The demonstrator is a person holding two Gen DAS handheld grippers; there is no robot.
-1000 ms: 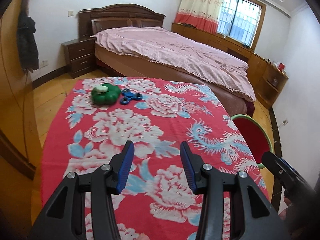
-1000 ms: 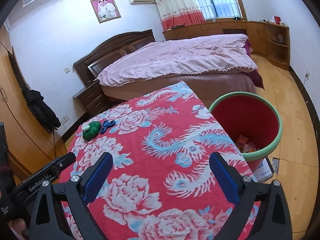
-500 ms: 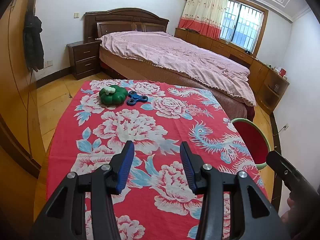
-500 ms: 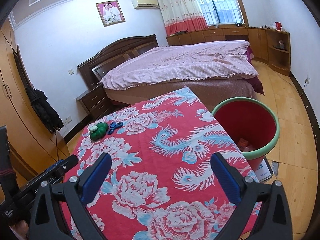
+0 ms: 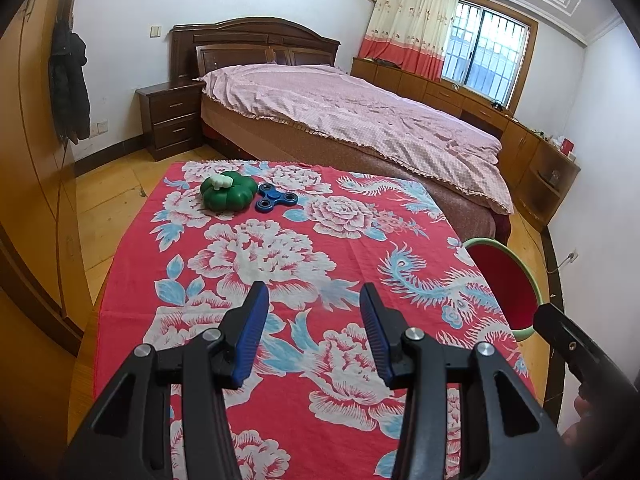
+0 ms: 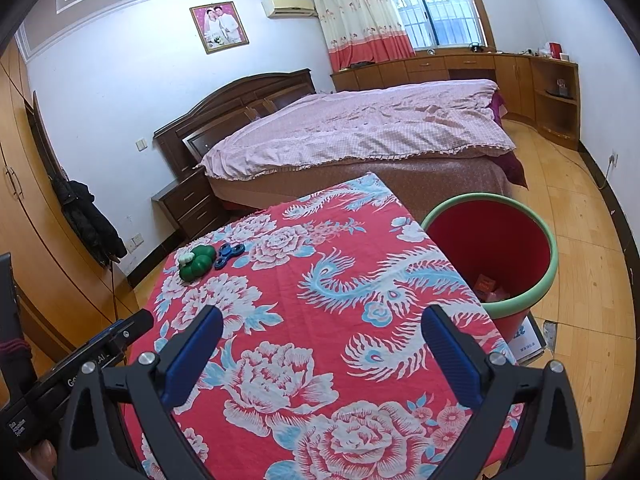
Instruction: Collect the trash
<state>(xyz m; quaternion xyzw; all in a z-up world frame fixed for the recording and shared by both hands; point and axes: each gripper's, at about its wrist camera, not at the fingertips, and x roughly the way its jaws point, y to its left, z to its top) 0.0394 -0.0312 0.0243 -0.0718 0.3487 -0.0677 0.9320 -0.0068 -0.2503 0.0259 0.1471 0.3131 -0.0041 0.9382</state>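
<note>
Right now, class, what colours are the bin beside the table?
The bin is red with a pale green rim, seen best in the right wrist view.

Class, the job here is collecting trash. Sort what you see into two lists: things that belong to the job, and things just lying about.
Belong to the job:
- red bin beside the table, some scraps inside
- left claw, open
- right claw, open

Lying about, probably:
- green pumpkin toy
- blue fidget spinner
- floral tablecloth
- bed

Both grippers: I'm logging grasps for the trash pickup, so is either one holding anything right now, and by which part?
Nothing is held. The left gripper and the right gripper both stand open and empty above the red floral tablecloth.
</note>
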